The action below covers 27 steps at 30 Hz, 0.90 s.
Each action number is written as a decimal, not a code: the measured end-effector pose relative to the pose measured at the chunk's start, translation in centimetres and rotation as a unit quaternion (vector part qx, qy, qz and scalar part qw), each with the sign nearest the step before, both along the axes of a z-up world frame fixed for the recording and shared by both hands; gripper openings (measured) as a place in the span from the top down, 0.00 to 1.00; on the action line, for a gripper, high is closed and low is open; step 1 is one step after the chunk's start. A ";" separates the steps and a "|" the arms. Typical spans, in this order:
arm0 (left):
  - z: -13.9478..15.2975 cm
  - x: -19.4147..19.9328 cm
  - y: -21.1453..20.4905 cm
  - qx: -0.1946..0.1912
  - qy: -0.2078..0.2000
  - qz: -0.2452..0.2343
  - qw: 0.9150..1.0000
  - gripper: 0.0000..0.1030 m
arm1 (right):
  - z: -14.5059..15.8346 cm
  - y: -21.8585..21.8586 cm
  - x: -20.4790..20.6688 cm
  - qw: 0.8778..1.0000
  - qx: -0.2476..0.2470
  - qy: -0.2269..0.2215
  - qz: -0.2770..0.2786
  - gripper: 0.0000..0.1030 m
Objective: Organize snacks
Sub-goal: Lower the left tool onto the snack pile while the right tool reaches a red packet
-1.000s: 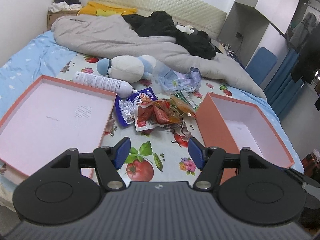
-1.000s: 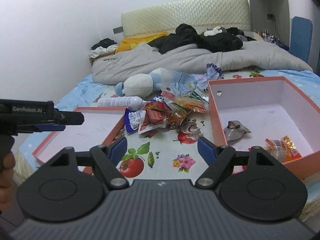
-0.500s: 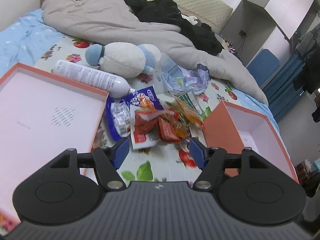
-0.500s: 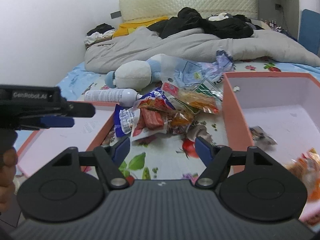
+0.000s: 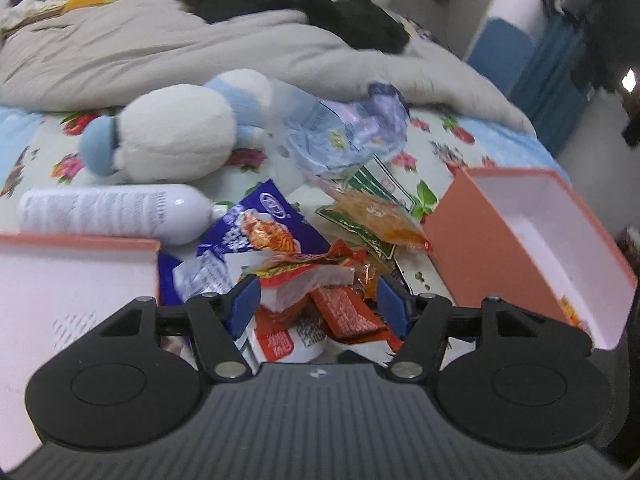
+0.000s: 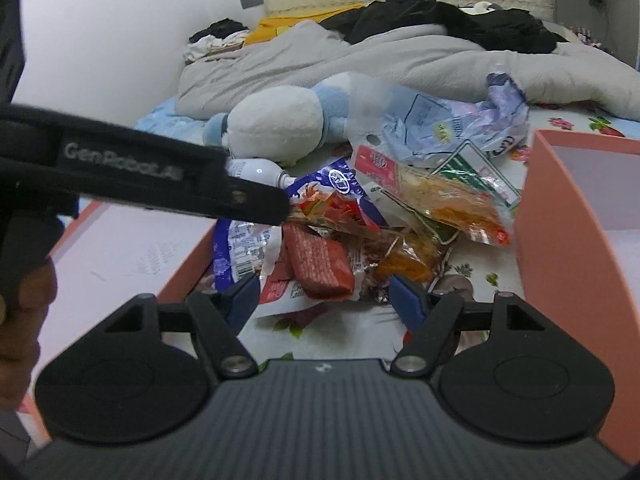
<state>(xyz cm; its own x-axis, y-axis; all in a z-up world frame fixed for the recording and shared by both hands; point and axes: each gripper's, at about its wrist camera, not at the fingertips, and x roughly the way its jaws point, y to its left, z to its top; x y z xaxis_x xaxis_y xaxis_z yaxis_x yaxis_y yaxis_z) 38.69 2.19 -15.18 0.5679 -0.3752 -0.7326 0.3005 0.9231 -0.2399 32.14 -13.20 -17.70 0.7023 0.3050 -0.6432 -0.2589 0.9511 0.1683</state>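
A pile of snack packets lies on the flowered sheet between two orange boxes. It holds a red packet (image 5: 346, 314) (image 6: 320, 260), a blue-purple packet (image 5: 256, 228) (image 6: 340, 184), an orange-filled clear packet (image 5: 376, 216) (image 6: 448, 204) and a green-edged one (image 5: 370, 182). My left gripper (image 5: 318, 304) is open, low over the pile, its fingers either side of the red packets. My right gripper (image 6: 324, 296) is open just short of the red packet. The left gripper's body (image 6: 160, 176) crosses the right wrist view.
The shallow orange box lid (image 5: 60, 280) (image 6: 140, 252) is on the left, the deeper orange box (image 5: 520, 240) (image 6: 568, 216) on the right. A white plush toy (image 5: 176, 140), a white spray bottle (image 5: 108, 212), a crumpled plastic bag (image 5: 348, 136) and a grey duvet (image 5: 200, 52) lie behind the pile.
Both grippers have moved forward and down toward the snack pile. The left gripper now straddles the red packets. Both stay open.
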 end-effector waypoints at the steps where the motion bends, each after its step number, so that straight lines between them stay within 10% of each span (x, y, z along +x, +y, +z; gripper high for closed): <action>1: -0.3 0.4 -0.3 0.005 0.000 -0.007 1.000 0.34 | -0.3 0.1 0.3 1.000 -0.002 0.000 0.003 0.29; 12: -2.3 2.6 -1.1 0.037 0.017 -0.025 0.999 0.59 | -1.5 0.5 1.7 1.000 -0.001 0.012 -0.011 0.59; 16: -2.0 1.9 -1.0 0.040 0.012 -0.024 0.999 0.92 | -1.1 0.5 1.4 1.000 0.000 0.012 -0.009 0.61; 27: 1.2 -2.5 0.1 0.004 -0.009 0.020 1.000 0.98 | 0.6 -0.3 -2.6 1.000 -0.016 0.005 -0.007 0.61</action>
<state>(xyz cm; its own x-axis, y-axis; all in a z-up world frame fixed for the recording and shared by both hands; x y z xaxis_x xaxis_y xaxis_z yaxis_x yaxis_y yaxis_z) 36.20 2.29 -13.96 0.5960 -0.3464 -0.7244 0.2678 0.9363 -0.2274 29.55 -13.51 -17.08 0.6999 0.2752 -0.6591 -0.2444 0.9594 0.1410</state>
